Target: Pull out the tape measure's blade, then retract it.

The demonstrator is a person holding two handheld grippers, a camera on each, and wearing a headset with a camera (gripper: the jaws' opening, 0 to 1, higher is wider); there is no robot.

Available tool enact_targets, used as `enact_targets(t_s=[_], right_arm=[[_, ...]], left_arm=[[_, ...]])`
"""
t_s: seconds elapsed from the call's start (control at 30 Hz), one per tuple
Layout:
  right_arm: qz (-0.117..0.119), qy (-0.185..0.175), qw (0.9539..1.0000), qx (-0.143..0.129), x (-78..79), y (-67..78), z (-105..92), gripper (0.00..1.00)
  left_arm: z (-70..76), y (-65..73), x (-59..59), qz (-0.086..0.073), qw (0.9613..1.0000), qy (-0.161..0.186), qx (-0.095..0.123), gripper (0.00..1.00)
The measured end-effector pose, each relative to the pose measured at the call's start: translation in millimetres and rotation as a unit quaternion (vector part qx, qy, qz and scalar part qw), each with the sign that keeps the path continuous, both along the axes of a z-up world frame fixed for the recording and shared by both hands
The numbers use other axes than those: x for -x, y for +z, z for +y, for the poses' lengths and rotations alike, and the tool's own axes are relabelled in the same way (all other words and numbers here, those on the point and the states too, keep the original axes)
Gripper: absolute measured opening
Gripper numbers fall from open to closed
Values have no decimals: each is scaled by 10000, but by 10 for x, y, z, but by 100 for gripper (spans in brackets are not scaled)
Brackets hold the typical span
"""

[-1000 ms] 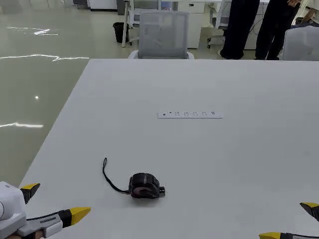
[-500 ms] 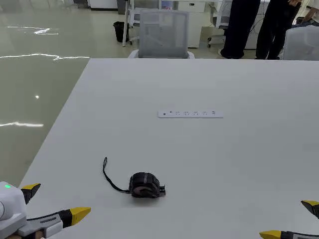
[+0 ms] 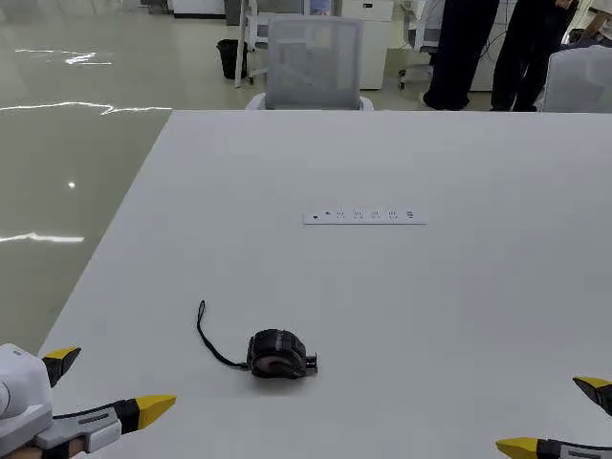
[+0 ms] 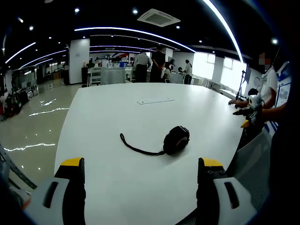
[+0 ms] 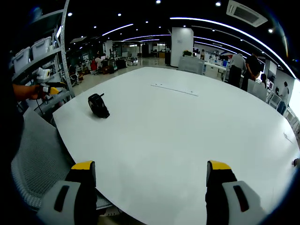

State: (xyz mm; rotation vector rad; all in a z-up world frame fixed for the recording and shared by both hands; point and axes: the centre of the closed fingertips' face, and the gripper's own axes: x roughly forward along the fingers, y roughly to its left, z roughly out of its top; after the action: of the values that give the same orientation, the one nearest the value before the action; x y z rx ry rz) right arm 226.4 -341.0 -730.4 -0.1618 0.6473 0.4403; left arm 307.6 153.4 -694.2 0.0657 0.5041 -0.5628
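The tape measure (image 3: 279, 355) lies on the white worktop (image 3: 449, 296), lower centre-left of the head view, blade wound in. Its black strap (image 3: 212, 342) trails to the left. The left gripper (image 3: 110, 381) sits in the lower left corner, fingers apart and holding nothing. The right gripper (image 3: 555, 414) is in the lower right corner, fingers likewise apart. Both are well apart from it. A power strip (image 3: 364, 217) lies mid-frame.

Your left gripper (image 3: 110, 381) has two black jaws capped with pointed yellow ends, set on light grey bases, each with a dark slot. Your right gripper (image 3: 555, 416) is built the same, yellow over black. You wear a white short-sleeved top (image 4: 269, 84).
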Motion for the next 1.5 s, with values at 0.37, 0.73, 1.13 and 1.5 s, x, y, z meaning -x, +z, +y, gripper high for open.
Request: enact_targets(t_s=[0.37, 0.73, 1.13, 1.5], right_arm=[[-9, 77, 10000, 17, -93, -6, 18, 100], [-23, 290, 9996, 30, -227, -31, 77, 100], [0, 637, 9980, 28, -357, -74, 256, 100], [12, 777, 9970, 28, -501, -115, 333, 100]], left_arm=[[-145, -44, -47, -37, 9997, -257, -31, 99], [-284, -77, -172, 9, 9987, -506, -42, 99], [-513, -163, -273, 17, 9954, -943, -152, 99], [-619, -248, -370, 127, 9937, -1103, -159, 99]])
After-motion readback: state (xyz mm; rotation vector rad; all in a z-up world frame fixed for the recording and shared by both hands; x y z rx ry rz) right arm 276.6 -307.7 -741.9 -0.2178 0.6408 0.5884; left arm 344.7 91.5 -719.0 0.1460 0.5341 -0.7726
